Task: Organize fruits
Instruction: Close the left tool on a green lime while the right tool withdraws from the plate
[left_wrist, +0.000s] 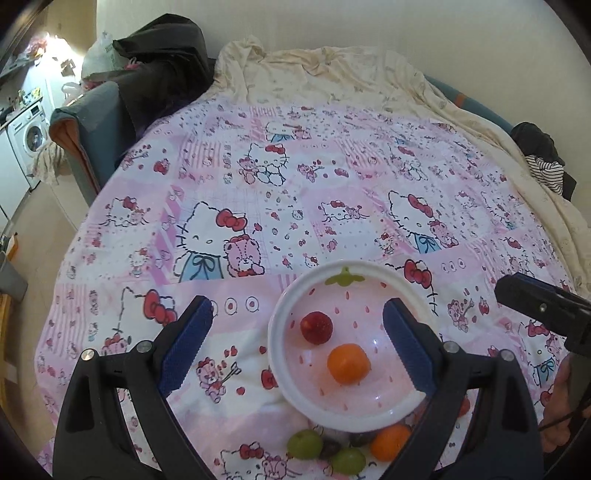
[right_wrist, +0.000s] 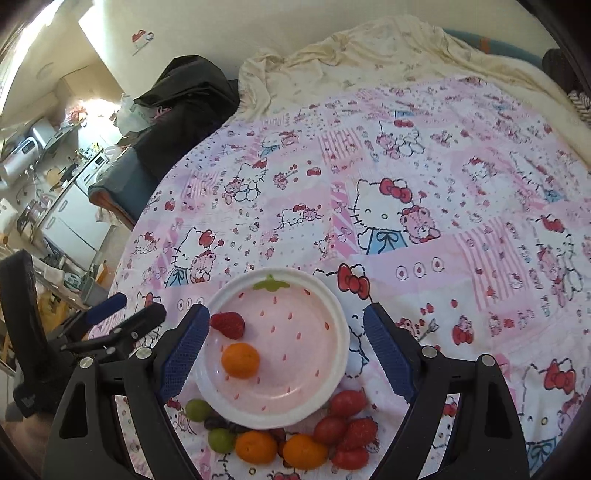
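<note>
A white and pink strawberry-print plate (left_wrist: 280, 332) (right_wrist: 332, 306) lies on the cartoon-cat bedspread. On it rest a strawberry (left_wrist: 316, 327) (right_wrist: 228, 325) and a small orange (left_wrist: 348, 363) (right_wrist: 241, 360). Loose fruit lies along the plate's near edge: green grapes (left_wrist: 305, 444) (right_wrist: 197, 410), dark grapes (right_wrist: 218, 424), oranges (left_wrist: 390, 442) (right_wrist: 305, 451), red tomatoes (right_wrist: 347, 403) and strawberries (right_wrist: 361, 432). My left gripper (left_wrist: 297, 350) hovers open above the plate's left part, nothing between its jaws. My right gripper (right_wrist: 282, 347) hangs open over the plate, also empty.
The pink bedspread (left_wrist: 332, 184) covers a bed with a cream sheet (left_wrist: 314, 74) bunched at the far end. Dark clothing (left_wrist: 162, 59) is piled at the far left. The right gripper's finger (left_wrist: 539, 306) shows at the right in the left wrist view; a kitchen area (right_wrist: 55, 166) lies beyond the bed.
</note>
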